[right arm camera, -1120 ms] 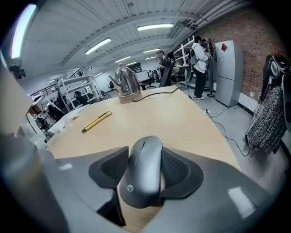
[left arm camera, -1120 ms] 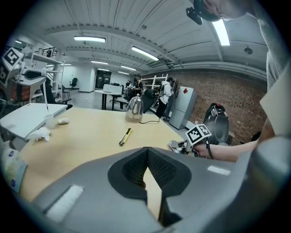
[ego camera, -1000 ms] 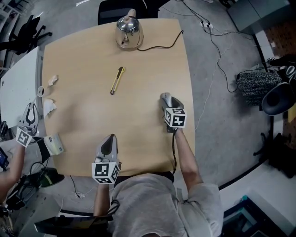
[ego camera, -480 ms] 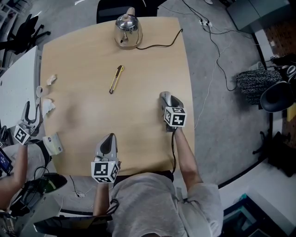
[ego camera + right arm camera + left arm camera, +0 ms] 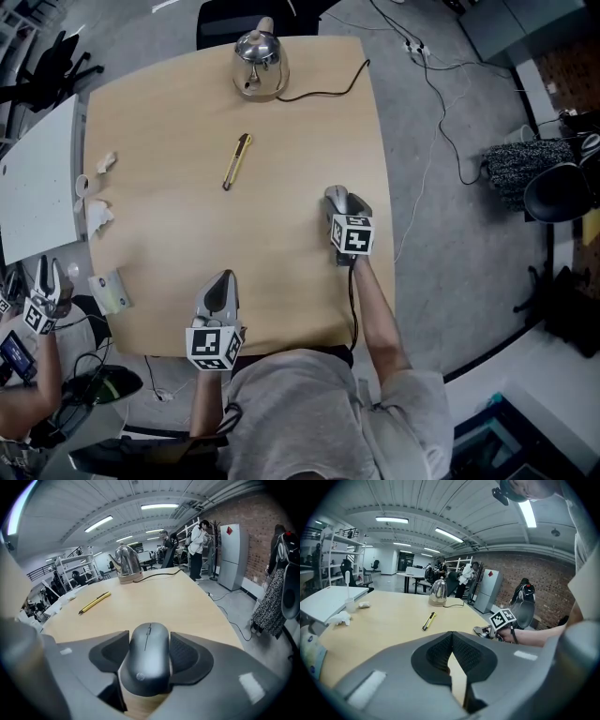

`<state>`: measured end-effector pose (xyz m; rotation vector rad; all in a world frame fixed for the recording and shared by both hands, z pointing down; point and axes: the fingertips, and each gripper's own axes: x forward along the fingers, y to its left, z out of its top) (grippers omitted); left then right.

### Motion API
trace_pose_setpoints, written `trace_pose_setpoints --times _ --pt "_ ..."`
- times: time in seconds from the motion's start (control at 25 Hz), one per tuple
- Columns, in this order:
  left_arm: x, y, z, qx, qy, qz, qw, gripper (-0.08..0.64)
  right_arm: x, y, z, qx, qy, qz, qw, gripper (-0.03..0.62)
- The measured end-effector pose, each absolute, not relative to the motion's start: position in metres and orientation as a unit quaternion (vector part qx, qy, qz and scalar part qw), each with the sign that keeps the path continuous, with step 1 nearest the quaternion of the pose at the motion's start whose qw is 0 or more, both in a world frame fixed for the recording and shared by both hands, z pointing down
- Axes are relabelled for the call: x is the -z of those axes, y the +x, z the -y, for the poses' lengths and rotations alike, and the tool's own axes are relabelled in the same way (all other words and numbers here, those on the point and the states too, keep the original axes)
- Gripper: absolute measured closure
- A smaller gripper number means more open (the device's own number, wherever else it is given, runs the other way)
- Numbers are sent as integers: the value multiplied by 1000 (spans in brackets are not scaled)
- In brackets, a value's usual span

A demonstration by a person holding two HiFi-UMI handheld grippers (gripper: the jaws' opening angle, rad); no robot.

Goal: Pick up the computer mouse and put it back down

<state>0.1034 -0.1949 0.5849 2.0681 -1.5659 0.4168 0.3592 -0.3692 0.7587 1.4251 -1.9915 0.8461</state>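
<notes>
While just opening, loosely flanking the computer mouse with the right gripper pads, flat on the wooden table by its right edge. Left gripper pinched shut, empty. Well ahead: yellow box cutter, shiny kettle with black cord, crumpled tissues.

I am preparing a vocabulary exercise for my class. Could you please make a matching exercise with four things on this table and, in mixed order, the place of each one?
Things: 1 computer mouse; 2 kettle; 3 utility knife; 4 crumpled tissue.
Places, in the head view: A middle of the table; B left edge; C far edge; D near the right edge.
Pairs: 1-D, 2-C, 3-A, 4-B.
</notes>
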Motion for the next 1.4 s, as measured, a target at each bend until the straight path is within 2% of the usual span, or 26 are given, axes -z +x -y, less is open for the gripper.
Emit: trace_pose_setpoints --times 0.24,0.6,0.84,1.24,1.4 --pt "-580 105 191 -147 762 578 252 540 -753 356 366 -316 524 746 263 258" --pt "-568 100 186 -137 762 585 240 540 -734 352 363 -306 526 753 249 253" --pt "-559 102 178 -130 766 587 227 540 -708 353 354 -270 532 764 245 353" --pt "-541 95 164 -114 772 591 205 540 -658 340 326 -246 535 783 199 457" --pt "-533 91 157 -109 775 592 195 540 -637 337 313 -232 537 790 185 477"
